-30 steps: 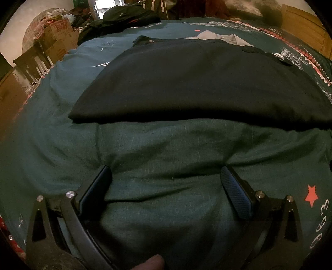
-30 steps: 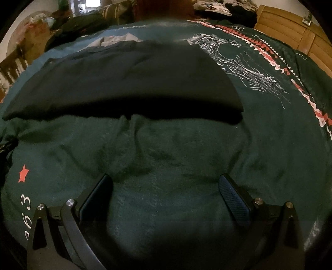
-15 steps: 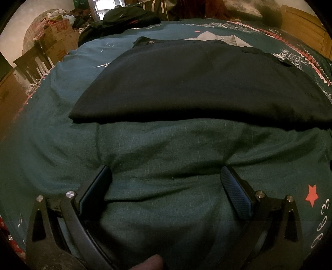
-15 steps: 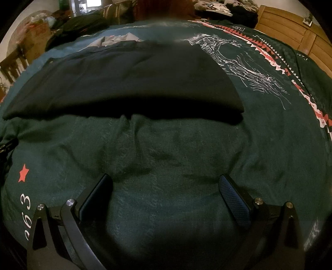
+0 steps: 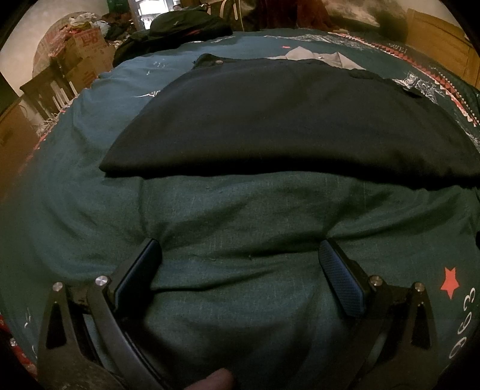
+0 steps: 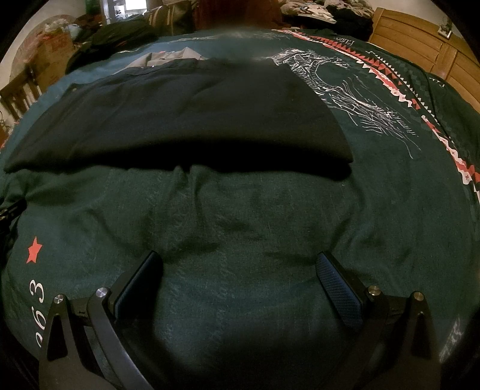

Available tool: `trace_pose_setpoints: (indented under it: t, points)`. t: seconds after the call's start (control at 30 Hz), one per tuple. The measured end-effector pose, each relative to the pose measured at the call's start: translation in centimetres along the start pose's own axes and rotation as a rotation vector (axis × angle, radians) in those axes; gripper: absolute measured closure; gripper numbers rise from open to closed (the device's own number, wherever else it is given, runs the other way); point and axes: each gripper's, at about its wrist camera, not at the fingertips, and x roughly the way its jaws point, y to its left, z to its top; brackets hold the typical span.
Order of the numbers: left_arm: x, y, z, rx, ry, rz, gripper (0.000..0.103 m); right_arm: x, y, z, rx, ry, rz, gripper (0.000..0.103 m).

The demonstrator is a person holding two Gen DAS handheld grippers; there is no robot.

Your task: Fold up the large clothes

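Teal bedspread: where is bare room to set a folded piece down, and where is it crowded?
Free: the teal printed bedspread between the open left gripper and the black folded garment, and right of that garment by the white line print. Crowded: the far edge, with cardboard boxes and piled dark clothes.

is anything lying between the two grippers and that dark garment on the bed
Nothing visible does. Only bare teal bedspread lies between the open left gripper and the dark garment, and likewise ahead of the open right gripper. The grey shirt sits beyond the garment.
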Motion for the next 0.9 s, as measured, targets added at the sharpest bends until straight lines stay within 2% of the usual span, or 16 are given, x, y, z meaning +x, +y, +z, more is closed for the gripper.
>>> trace_pose_setpoints:
  t: [0.9]
  points:
    - [-0.07, -0.05, -0.06, -0.002, -0.02, 0.001, 0.0, -0.02, 0.05, 0.0, -0.001, 0.0, 0.001, 0.0]
